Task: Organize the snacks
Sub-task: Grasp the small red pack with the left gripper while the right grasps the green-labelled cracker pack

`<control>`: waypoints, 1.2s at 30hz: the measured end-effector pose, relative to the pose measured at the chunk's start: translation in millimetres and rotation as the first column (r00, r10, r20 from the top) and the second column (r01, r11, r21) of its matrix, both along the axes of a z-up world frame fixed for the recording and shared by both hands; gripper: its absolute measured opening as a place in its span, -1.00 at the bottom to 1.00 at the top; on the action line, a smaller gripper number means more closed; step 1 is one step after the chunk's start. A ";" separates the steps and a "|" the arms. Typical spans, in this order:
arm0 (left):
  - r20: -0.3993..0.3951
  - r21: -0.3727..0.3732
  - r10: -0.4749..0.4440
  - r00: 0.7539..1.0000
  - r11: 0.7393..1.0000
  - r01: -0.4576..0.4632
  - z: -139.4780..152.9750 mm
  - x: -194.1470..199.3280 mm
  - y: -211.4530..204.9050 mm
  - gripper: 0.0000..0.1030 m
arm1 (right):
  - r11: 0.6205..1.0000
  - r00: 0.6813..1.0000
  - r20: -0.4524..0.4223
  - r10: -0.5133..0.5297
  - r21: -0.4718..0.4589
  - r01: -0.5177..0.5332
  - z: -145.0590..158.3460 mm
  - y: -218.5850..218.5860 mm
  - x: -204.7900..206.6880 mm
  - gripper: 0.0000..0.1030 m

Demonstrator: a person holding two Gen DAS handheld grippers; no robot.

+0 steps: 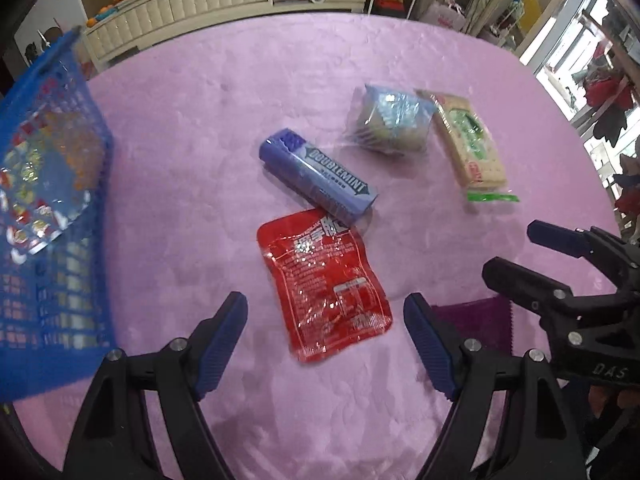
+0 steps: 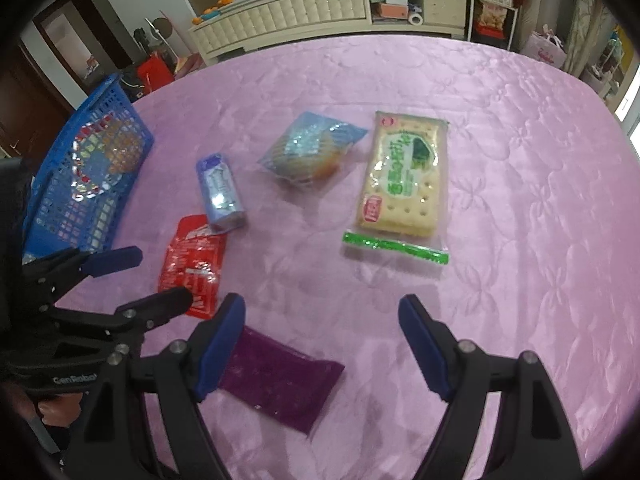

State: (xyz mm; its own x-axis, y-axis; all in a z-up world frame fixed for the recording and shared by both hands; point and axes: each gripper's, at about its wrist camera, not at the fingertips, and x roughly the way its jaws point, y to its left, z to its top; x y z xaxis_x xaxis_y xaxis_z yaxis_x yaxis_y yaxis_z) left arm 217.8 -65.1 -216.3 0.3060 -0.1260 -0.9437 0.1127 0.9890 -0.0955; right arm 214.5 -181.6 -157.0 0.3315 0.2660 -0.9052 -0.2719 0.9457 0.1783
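Several snacks lie on a pink tablecloth point(image 1: 180, 240). My left gripper point(image 1: 324, 300) hangs open just above a red pouch point(image 1: 324, 284), one finger on each side of it, not touching. A blue Doublemint gum pack point(image 1: 320, 176) rests on the pouch's far edge. Beyond are a clear-wrapped cake point(image 1: 390, 120) and a green-printed cracker pack point(image 1: 468, 140). My right gripper point(image 2: 320, 303) is open over bare cloth, with a purple packet point(image 2: 276, 376) partly under its left finger. The cracker pack point(image 2: 404, 172) lies ahead of it.
A blue mesh basket point(image 1: 60, 320) with a snack bag inside stands at the table's left edge, also in the right wrist view point(image 2: 64, 216). The two grippers hang close side by side. A cream cabinet point(image 2: 300, 12) runs behind the table.
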 end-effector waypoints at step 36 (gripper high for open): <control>0.020 -0.019 0.006 1.000 1.000 -0.005 19.5 -26.4 -28.7 -0.54 | 0.994 0.995 -0.046 -0.086 0.060 0.089 6.0 -49.9 -14.8 0.61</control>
